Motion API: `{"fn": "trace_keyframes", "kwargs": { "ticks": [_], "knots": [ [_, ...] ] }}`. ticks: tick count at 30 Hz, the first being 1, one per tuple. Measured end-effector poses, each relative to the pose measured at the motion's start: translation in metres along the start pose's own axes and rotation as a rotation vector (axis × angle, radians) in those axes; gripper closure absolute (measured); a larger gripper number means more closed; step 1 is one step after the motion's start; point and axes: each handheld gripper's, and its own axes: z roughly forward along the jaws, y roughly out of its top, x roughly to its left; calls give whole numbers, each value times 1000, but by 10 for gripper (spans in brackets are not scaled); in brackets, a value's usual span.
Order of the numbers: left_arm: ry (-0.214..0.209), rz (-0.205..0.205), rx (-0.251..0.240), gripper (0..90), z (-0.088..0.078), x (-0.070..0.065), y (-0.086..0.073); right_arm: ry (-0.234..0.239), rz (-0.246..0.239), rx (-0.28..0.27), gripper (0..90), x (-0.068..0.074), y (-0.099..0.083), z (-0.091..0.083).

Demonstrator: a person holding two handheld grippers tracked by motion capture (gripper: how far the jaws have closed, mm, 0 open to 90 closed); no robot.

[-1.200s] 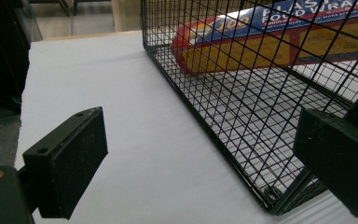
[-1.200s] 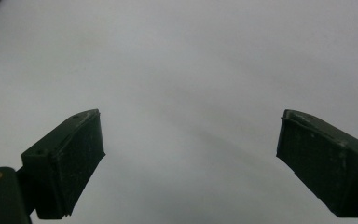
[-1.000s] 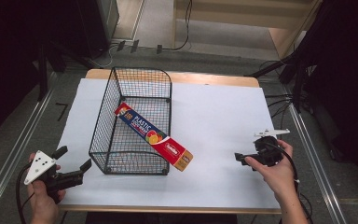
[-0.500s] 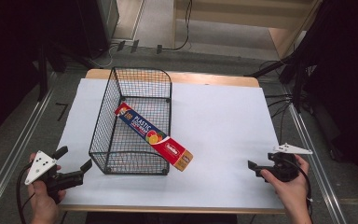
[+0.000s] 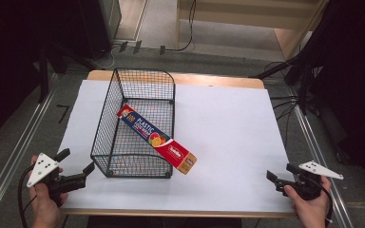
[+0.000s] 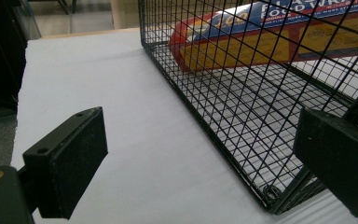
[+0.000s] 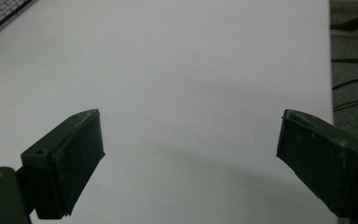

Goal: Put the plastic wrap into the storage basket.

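Note:
A black wire basket (image 5: 133,126) stands on the left half of the white table (image 5: 228,123). A long red, blue and yellow plastic wrap box (image 5: 157,139) lies slanted in it, its near end poking out over the basket's right wall. My left gripper (image 5: 77,161) is open at the table's near left corner, just short of the basket. In the left gripper view the basket (image 6: 242,107) and box (image 6: 279,32) are ahead and to the right of the open left gripper (image 6: 200,158). My right gripper (image 5: 279,172) is open at the near right corner, over bare table (image 7: 191,70).
Metal rails and cables (image 5: 290,109) run along the floor on both sides of the table. A wooden edge (image 5: 218,80) shows at the table's far side. In the right gripper view a corner of the basket (image 7: 0,11) sits at the top left.
My right gripper has drawn back from the table's right middle toward the near right corner. The left gripper, basket and box have stayed put.

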Motion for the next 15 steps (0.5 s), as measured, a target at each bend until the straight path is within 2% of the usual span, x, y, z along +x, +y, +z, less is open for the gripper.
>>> {"fn": "trace_keyframes", "kwargs": {
  "ticks": [2,6,10,15],
  "knots": [
    [0,-1,-1,35,0,0,0,0,18,-14,78,-3,-1,-2],
    [2,-2,1,34,-1,0,0,-6,64,-54,80,-20,-9,-11],
    [6,-4,3,35,0,0,0,-22,63,-38,82,-26,-16,-11],
    [10,-3,5,35,1,-2,0,-21,58,-35,93,-26,-17,-9]
  ]
}}
